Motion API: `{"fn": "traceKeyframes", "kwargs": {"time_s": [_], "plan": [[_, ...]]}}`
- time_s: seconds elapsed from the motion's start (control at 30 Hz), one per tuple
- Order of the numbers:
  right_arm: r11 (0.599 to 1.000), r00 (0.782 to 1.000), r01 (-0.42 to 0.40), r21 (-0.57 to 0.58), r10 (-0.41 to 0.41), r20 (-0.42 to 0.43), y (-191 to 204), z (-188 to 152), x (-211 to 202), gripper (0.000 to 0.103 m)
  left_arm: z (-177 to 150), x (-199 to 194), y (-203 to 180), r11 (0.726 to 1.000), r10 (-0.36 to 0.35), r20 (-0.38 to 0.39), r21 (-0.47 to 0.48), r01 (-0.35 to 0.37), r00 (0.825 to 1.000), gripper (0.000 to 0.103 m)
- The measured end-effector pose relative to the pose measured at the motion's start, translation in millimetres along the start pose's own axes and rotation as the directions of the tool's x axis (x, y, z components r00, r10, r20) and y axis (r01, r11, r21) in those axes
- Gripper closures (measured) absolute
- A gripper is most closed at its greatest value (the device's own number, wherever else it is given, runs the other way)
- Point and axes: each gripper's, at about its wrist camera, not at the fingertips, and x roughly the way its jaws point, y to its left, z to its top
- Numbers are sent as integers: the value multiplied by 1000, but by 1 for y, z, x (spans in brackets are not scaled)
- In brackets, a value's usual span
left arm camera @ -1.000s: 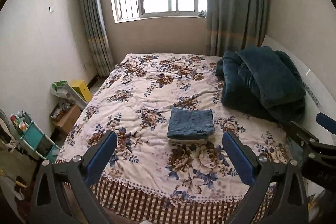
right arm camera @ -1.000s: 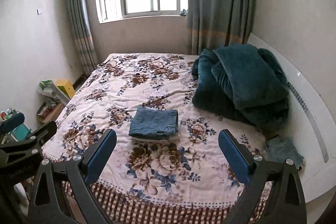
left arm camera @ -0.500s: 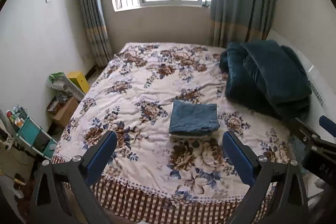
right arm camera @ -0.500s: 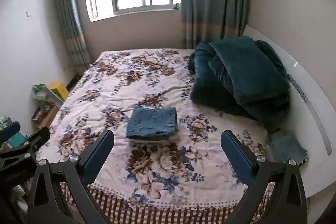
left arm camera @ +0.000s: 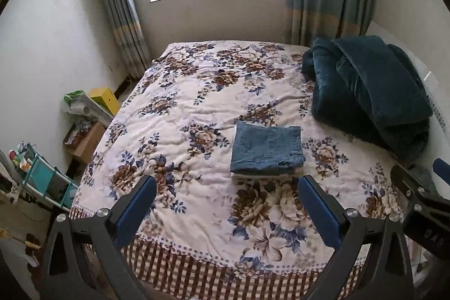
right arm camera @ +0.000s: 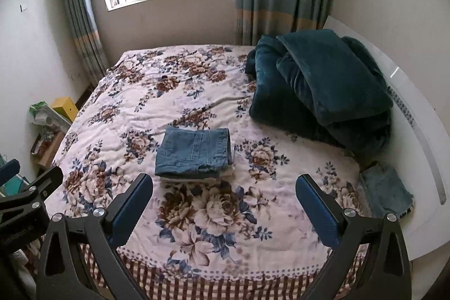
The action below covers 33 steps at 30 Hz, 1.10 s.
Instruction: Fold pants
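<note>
The blue denim pants (left arm camera: 267,149) lie folded into a neat rectangle on top of a pale folded garment, near the front middle of the floral bed (left arm camera: 197,103). They also show in the right wrist view (right arm camera: 194,153). My left gripper (left arm camera: 226,204) is open and empty, held above the foot of the bed, well short of the pants. My right gripper (right arm camera: 225,201) is open and empty too, at the same distance. Each gripper shows at the edge of the other's view.
A bunched dark teal blanket (right arm camera: 320,86) lies at the bed's right side by the white headboard (right arm camera: 416,131). A small folded blue cloth (right arm camera: 388,190) sits at the right edge. Boxes and a teal rack (left arm camera: 42,179) stand on the floor left. A window and curtains are behind.
Both grippers have risen and drawn back from the bed, so the view looks down more steeply. The folded pants have not moved. Both grippers stay open.
</note>
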Motion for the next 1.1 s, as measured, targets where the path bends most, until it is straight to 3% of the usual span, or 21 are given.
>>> {"fn": "traceKeyframes", "kwargs": {"time_s": [1.1], "plan": [[999,1000,-23,-24,23,3,16,-15,-1,0,2,-5,7,999,34,35,14,-35,999,0]]}}
